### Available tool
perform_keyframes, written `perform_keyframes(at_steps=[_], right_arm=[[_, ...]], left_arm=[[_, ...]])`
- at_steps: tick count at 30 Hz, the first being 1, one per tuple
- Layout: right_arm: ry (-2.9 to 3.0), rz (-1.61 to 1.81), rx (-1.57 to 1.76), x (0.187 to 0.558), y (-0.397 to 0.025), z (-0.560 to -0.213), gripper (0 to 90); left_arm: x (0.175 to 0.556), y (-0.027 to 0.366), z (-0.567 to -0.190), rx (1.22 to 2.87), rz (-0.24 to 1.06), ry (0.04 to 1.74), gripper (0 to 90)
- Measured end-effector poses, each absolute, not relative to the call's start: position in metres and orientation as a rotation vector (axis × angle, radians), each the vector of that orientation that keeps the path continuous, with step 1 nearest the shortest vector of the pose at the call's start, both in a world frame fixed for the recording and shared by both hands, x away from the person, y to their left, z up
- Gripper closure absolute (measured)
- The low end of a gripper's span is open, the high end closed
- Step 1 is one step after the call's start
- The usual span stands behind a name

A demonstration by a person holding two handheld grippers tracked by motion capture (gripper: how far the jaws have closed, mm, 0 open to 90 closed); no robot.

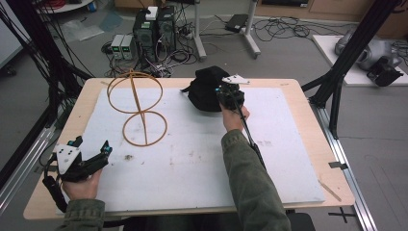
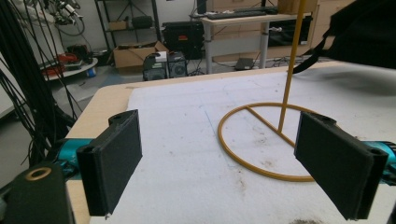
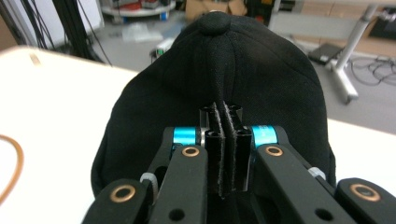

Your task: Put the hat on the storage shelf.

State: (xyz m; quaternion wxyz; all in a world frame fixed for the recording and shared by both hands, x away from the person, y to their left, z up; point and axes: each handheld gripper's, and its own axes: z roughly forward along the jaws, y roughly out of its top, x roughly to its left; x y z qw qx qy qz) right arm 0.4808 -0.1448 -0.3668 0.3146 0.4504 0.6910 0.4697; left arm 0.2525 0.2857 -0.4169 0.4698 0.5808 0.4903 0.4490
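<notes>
A black cap (image 1: 204,89) sits at the far middle of the white mat (image 1: 192,159). My right gripper (image 1: 227,94) is at the cap's right side. In the right gripper view my right gripper (image 3: 225,116) is shut, pinching a fold of the black cap (image 3: 219,60) along its seam. A yellow wire stand (image 1: 139,108), a ring on a pole above a ring base, rises left of the cap. My left gripper (image 1: 91,143) rests open at the front left corner with nothing between its fingers. The left gripper (image 2: 219,119) faces the wire stand (image 2: 290,65).
The mat lies on a wooden table (image 1: 310,139). Black frame posts (image 1: 358,43) stand at the right and left of the table. Computer towers (image 1: 154,29) and loose cables lie on the floor behind it. A desk leg (image 1: 199,29) stands beyond.
</notes>
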Motion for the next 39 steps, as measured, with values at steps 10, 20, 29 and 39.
perform_keyframes(at_steps=[10,20,29,39], right_arm=[[1.719,1.373,1.137,0.464,-0.162,-0.334,88.3],[1.662,1.463,1.065,0.453,-0.161,-0.307,88.2],[1.606,1.552,0.994,0.441,-0.150,-0.283,88.2],[1.599,1.656,0.899,0.428,-0.135,-0.268,88.2]], left_arm=[[0.252,0.286,-0.417,1.422,1.104,1.203,15.4],[0.253,0.286,-0.417,1.423,1.100,1.204,15.4],[0.253,0.286,-0.417,1.424,1.092,1.194,15.4],[0.253,0.287,-0.418,1.424,1.088,1.200,15.4]])
